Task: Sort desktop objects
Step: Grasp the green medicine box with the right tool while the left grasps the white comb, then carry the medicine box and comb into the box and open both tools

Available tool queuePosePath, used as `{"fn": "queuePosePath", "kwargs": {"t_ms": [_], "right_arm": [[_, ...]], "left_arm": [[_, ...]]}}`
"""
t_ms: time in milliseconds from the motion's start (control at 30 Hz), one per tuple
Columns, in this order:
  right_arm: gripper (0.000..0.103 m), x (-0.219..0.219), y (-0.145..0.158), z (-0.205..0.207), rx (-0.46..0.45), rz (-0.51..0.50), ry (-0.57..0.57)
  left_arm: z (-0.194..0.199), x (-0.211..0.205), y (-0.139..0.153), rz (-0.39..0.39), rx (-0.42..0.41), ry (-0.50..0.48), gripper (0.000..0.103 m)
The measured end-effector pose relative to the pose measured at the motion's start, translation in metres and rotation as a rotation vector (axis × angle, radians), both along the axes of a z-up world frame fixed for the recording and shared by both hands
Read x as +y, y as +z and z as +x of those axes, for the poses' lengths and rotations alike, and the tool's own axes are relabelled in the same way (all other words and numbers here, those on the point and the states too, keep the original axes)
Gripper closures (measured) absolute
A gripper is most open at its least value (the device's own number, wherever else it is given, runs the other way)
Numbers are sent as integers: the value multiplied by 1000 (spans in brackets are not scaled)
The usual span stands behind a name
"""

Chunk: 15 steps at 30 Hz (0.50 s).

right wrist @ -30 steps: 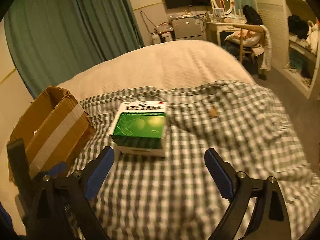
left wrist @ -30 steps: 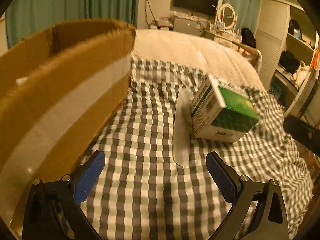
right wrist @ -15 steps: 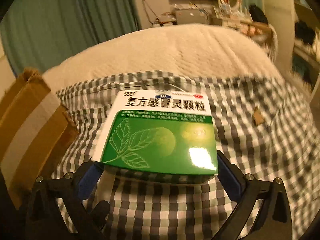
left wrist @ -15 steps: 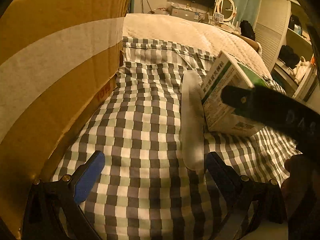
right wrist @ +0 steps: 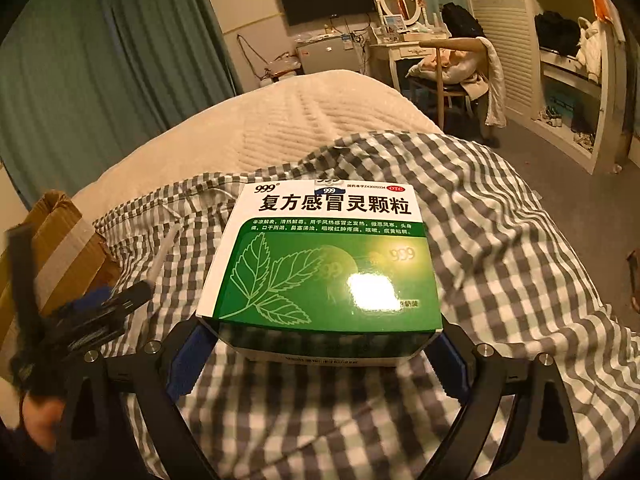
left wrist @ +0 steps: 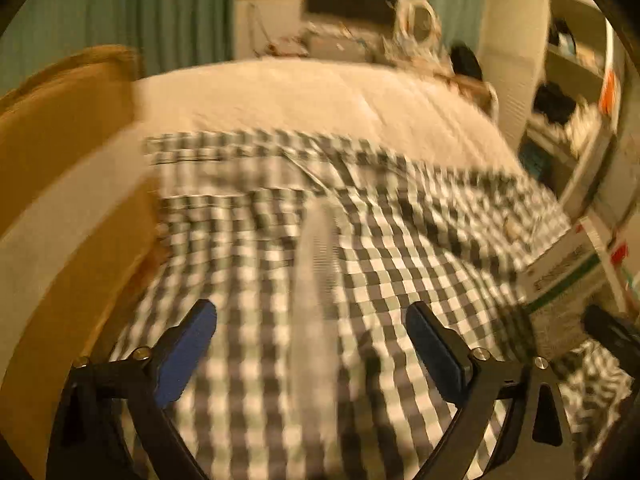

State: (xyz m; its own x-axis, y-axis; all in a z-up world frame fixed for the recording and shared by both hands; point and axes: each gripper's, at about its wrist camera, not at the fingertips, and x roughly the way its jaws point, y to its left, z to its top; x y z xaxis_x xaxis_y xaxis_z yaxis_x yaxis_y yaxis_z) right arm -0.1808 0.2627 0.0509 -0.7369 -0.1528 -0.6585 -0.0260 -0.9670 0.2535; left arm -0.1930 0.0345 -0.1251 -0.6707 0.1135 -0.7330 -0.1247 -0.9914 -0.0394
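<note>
Right wrist view: right hand-held gripper (right wrist: 320, 350) clamps medicine box (right wrist: 326, 264) across its width; cardboard box (right wrist: 52, 248) lies far-left, w/ left hand-held gripper (left wrist: 312, 344) spread.

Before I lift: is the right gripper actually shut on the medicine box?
Shut on it, apparently. The right gripper has both blue pads pressed against the medicine box sides, with no visible gap; the left view shows the box raised off the checked cloth.

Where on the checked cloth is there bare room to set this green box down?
Bare checked cloth lies right of the green box held in the right gripper, out to the bed's edge. A narrower strip runs between the cardboard box and the pale comb. It is crowded on the left, where the open left gripper straddles the comb.
</note>
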Motion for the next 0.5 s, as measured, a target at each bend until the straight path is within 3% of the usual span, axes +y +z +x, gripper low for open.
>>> {"fn": "queuePosePath", "kwargs": {"t_ms": [67,133,167,267,500], "right_arm": [[10,1,3,3,4,16,14],[10,1,3,5,2,29,25],[10,0,3,6,1,30,28],[9,3,3,11,-5,25,29],[9,7,24,38,-13,20,26]], "left_arm": [[-14,5,-12,-2,-75,-31,50],[-21,4,-17,-4,-101,-41,60],[-21,2,-15,13,-103,-48,78],[-15,-10,-10,90,-136,-49,78],[32,-18,2,137,-156,-50,78]]}}
